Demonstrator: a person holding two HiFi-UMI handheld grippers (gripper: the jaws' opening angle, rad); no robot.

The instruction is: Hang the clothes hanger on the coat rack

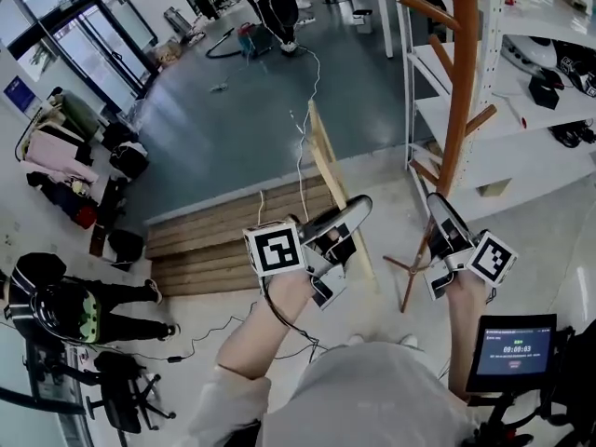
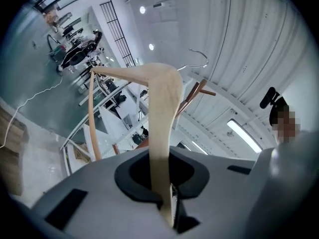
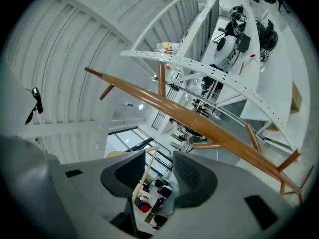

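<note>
A light wooden clothes hanger sticks up and away from my left gripper, which is shut on one of its arms. In the left gripper view the hanger runs up out of the closed jaws of that gripper, and its metal hook shows beyond. The brown wooden coat rack stands right of the hanger, close behind my right gripper. The right gripper is open with nothing between its fingers. The rack's pole crosses that view, and a thin hanger bar shows beyond the gap.
White metal shelving with helmets and gear stands behind the rack. A low wooden platform lies on the floor ahead. A person sits at the left. A small screen is at lower right. A cable trails across the floor.
</note>
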